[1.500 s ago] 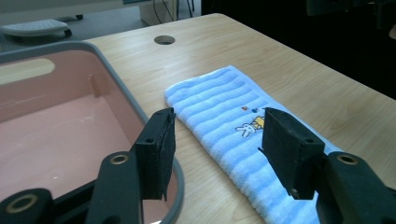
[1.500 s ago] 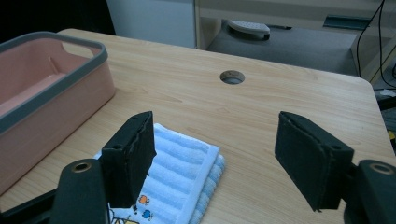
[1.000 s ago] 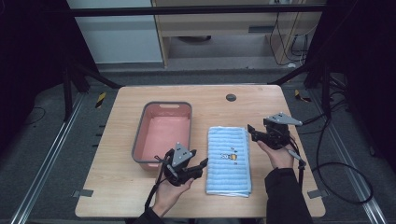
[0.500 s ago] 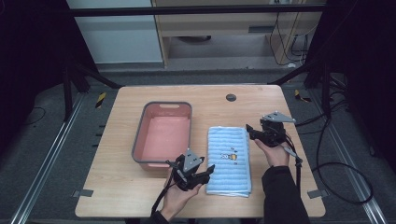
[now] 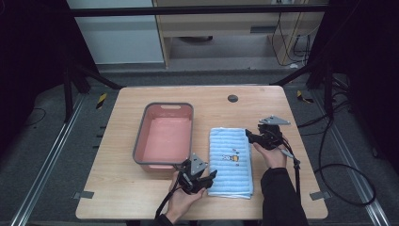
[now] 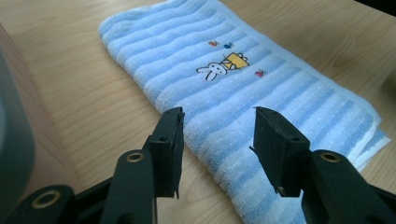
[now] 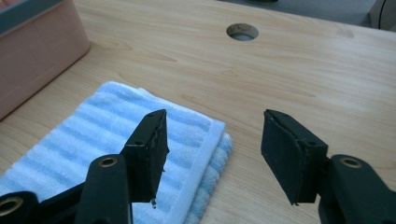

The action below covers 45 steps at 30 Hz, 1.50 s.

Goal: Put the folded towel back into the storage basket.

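Wooden table (image 5: 141, 197) under a dark frame rig, pale cabinets behind. Pink basin (image 5: 164, 136) sits left of centre, nothing in it. Folded blue towel (image 5: 230, 160) lies flat just right of the basin, its long side running away from the person, a small rabbit print near the middle.

Left gripper (image 5: 207, 178) at the towel's near left corner; in the left gripper view its jaws stand apart astride the towel's long edge, the cloth between them but the pads not pressing on it. Jaws have just been closing.

Right gripper (image 5: 249, 136) at the far right corner; in the right gripper view one jaw hangs over the folded corner with its white hem, the other over bare wood. Also unclenched, and its jaws have just been closing too; nothing pinched yet.

Step in hand, as I read it: the approach to two opposite corners, ahead of a two-handed pick-up.

Next move calls for both grippers to settle low enough that the pads catch every folded layer, then clamp together. A shallow bite would likely take the top ply alone and let the fold fall open
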{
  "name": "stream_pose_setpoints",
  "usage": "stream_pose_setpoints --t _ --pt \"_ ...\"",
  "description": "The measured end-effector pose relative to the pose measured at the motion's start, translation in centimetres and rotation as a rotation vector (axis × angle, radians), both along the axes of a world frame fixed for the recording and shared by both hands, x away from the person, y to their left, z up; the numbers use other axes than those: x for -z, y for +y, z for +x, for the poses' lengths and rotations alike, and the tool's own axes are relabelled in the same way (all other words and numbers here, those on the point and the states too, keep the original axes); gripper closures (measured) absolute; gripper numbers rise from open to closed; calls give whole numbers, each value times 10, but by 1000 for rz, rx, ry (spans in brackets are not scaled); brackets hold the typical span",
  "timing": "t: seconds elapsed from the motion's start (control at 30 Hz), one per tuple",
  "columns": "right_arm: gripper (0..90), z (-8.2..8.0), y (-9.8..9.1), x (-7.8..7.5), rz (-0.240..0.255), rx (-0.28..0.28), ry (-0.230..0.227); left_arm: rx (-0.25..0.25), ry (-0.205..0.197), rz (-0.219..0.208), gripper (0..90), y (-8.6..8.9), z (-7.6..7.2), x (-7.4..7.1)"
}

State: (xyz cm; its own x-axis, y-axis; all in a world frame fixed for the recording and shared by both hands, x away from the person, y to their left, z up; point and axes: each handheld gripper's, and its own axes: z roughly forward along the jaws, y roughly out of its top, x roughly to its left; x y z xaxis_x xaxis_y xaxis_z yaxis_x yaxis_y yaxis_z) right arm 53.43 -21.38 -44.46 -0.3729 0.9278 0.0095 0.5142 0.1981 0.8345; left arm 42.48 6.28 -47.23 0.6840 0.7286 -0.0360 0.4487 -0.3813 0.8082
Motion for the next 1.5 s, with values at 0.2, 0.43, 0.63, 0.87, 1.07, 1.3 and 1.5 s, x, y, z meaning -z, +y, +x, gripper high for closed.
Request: stream_pose_setpoints --t 0.2,0.43,0.63,0.87,1.07,1.3,1.5 --pt "428 5 3 14 -23 -7 33 -4 23 12 531 -2 3 11" --pt "457 9 8 23 -45 -14 63 -5 47 19 545 -2 5 18" --pt "470 12 9 34 -48 -12 96 -7 64 36 557 -4 6 24" --pt "492 15 5 45 -30 -3 143 -6 69 39 567 -5 6 28" --pt "520 18 5 52 -34 -10 164 -8 75 37 583 -6 6 30" --pt "547 18 7 54 -37 -16 175 -15 76 41 615 -8 5 30" --pt "628 17 7 55 -15 -22 184 -20 91 31 653 -8 5 31"
